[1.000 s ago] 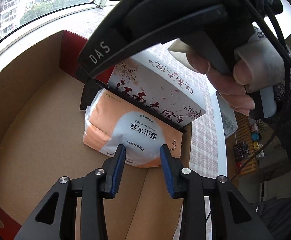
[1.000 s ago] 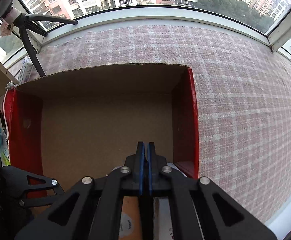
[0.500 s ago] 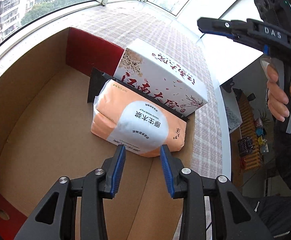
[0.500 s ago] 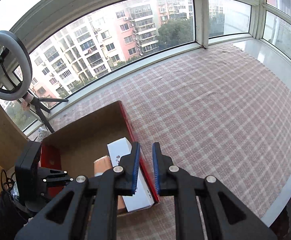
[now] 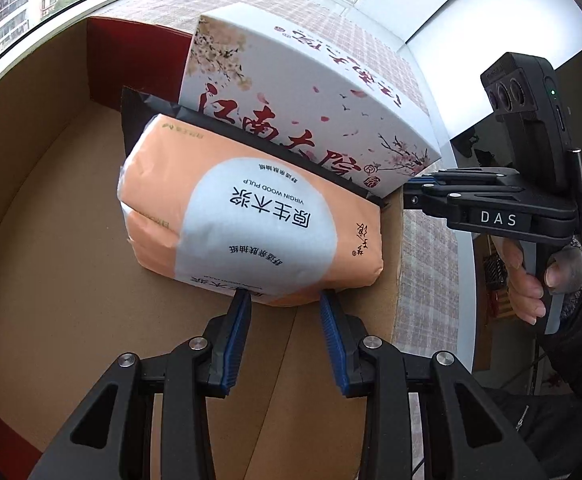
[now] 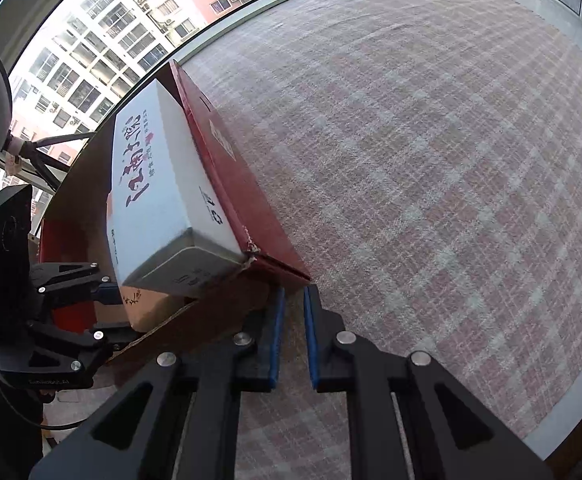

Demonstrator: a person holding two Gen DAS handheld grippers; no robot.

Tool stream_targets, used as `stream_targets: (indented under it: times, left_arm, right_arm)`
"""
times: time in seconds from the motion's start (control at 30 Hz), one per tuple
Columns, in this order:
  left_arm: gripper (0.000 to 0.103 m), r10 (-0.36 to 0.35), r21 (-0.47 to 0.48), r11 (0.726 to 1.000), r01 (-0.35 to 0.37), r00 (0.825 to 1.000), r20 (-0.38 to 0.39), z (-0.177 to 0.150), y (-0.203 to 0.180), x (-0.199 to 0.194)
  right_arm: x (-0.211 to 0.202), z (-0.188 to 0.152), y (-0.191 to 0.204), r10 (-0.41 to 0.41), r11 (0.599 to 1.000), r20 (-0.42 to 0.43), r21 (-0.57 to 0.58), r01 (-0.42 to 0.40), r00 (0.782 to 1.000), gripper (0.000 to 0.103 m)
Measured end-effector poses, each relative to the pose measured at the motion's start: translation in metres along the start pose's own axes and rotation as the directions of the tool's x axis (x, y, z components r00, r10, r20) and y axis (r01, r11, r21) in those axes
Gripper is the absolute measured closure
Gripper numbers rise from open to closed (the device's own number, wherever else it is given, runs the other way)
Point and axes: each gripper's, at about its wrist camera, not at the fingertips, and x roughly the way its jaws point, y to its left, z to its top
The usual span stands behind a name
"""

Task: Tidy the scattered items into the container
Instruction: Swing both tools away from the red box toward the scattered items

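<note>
Container [image 5: 51, 208]: open cardboard box, brown inside, red outer walls, standing on a pink-and-white checked cloth [image 6: 431, 168]. Left gripper [image 5: 285, 300]: blue-padded jaws spread, nothing pinched; its tips sit at the near edge of the tissue pack, and whether they touch it cannot be told. Tissue pack [image 5: 251, 216]: orange soft wrap with a pale round label, lying flat on the box floor at the right side. Black packet [image 5: 143, 108]: thin, dark, standing on edge between the tissue pack and the white box, mostly hidden. White box [image 5: 311, 92]: printed with red characters and blossom sprigs, tilted, leaning on the container's right wall with its upper edge above the rim. Right gripper [image 6: 294, 300]: jaws parted by a narrow slit, nothing between them; they eased apart from pressed together within the last second and then held; held outside the container, at its near right corner, above the cloth. Right hand [image 5: 531, 276]: wrapped on that gripper's handle. Window [image 6: 139, 12]: beyond the cloth's far edge, apartment blocks outside.
</note>
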Motion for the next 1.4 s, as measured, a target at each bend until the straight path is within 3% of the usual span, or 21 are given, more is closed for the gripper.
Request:
stream_targets:
  times: [0.23, 0.43, 0.8, 1.07, 1.17, 1.3, 1.4]
  left_arm:
    - [0.067, 0.075, 0.009, 0.997, -0.076, 0.997, 0.025, -0.002, 0.002, -0.022]
    - [0.066, 0.181, -0.060, 0.981, -0.182, 0.983, -0.024, 0.009, 0.036, -0.017]
    - [0.067, 0.165, -0.048, 0.985, -0.168, 0.984, -0.067, 0.017, 0.038, 0.005]
    - [0.066, 0.208, -0.046, 0.976, -0.211, 0.976, -0.065, 0.008, 0.037, -0.018]
    - [0.066, 0.245, -0.062, 0.967, -0.246, 0.969, -0.027, -0.003, 0.033, -0.042]
    - [0.066, 0.232, -0.132, 0.967, -0.216, 0.966, 0.116, -0.029, 0.019, -0.101]
    - [0.065, 0.242, -0.175, 0.963, -0.205, 0.943, 0.227, -0.069, -0.003, -0.150]
  right_arm:
    - [-0.010, 0.004, 0.002, -0.023, 0.999, 0.016, -0.022, 0.024, 1.000, 0.091]
    - [-0.002, 0.003, 0.002, -0.032, 0.999, 0.002, -0.015, 0.032, 0.999, 0.091]
    - [0.012, 0.008, 0.018, -0.034, 0.998, -0.012, -0.051, 0.033, 0.999, 0.091]
    - [0.008, 0.006, 0.021, -0.036, 0.998, -0.012, -0.053, 0.036, 0.999, 0.091]
    - [-0.003, 0.001, 0.022, -0.029, 0.998, 0.007, -0.051, 0.029, 1.000, 0.091]
    - [-0.023, -0.008, 0.022, 0.006, 0.999, 0.056, -0.037, -0.004, 0.998, 0.091]
    - [-0.046, -0.015, 0.028, 0.067, 0.997, 0.118, -0.038, -0.063, 0.991, 0.085]
